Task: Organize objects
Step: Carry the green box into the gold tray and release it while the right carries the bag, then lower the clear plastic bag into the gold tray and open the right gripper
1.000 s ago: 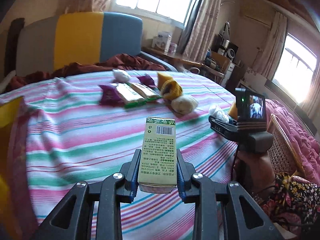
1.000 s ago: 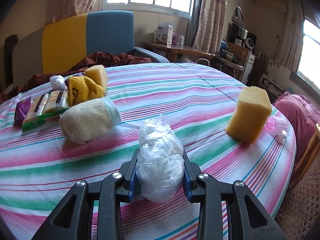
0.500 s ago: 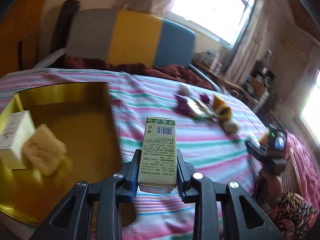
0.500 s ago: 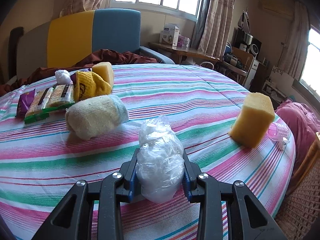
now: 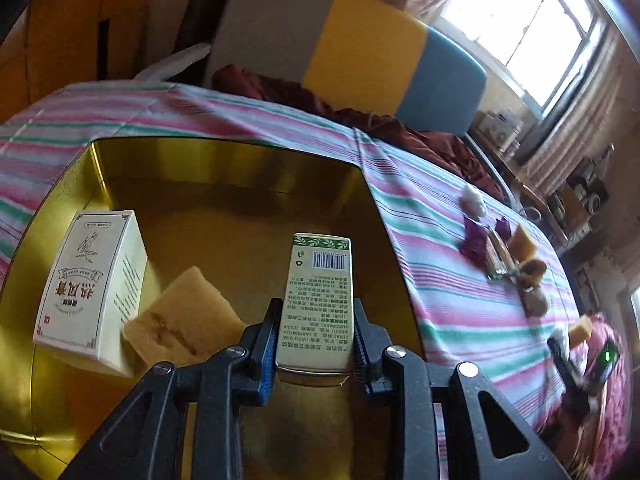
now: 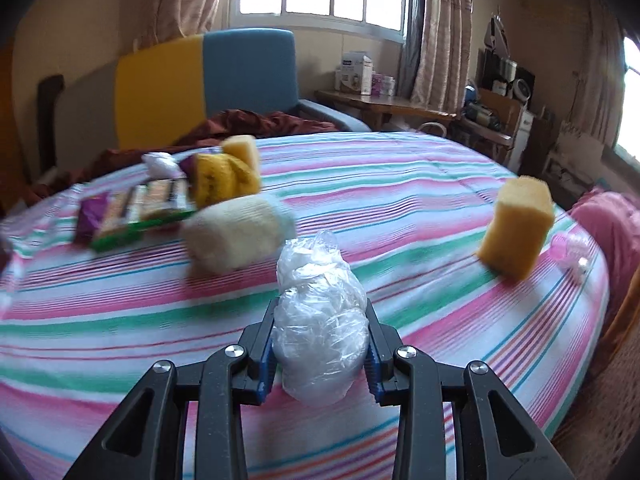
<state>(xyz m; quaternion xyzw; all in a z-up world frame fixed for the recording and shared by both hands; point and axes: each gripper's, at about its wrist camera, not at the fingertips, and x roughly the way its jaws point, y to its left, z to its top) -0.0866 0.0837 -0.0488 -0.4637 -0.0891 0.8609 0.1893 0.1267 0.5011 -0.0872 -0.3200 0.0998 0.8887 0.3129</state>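
My left gripper (image 5: 316, 340) is shut on a slim green-and-cream carton (image 5: 318, 296) with a barcode, held over the gold tray (image 5: 224, 160). Inside the tray lie a white box with Chinese print (image 5: 90, 288) and a tan sponge (image 5: 186, 320). In the right wrist view my right gripper (image 6: 320, 340) is shut on a crumpled clear plastic bag (image 6: 320, 320) just above the striped tablecloth (image 6: 400, 184). Beyond it sit a cream rolled cloth (image 6: 236, 234), a yellow cloth (image 6: 224, 176), snack packets (image 6: 136, 208) and a yellow sponge block (image 6: 516, 224).
A small pink plastic item (image 6: 570, 250) lies near the table's right edge. A yellow-and-blue chair (image 6: 204, 80) with a dark red cloth (image 6: 260, 122) stands behind the table. The other hand-held gripper (image 5: 576, 364) shows at the far right of the left wrist view.
The left gripper has swung left with the carton, from over the bare tablecloth to over the gold tray, rolling as it went. The right gripper has barely shifted, still gripping the bag.
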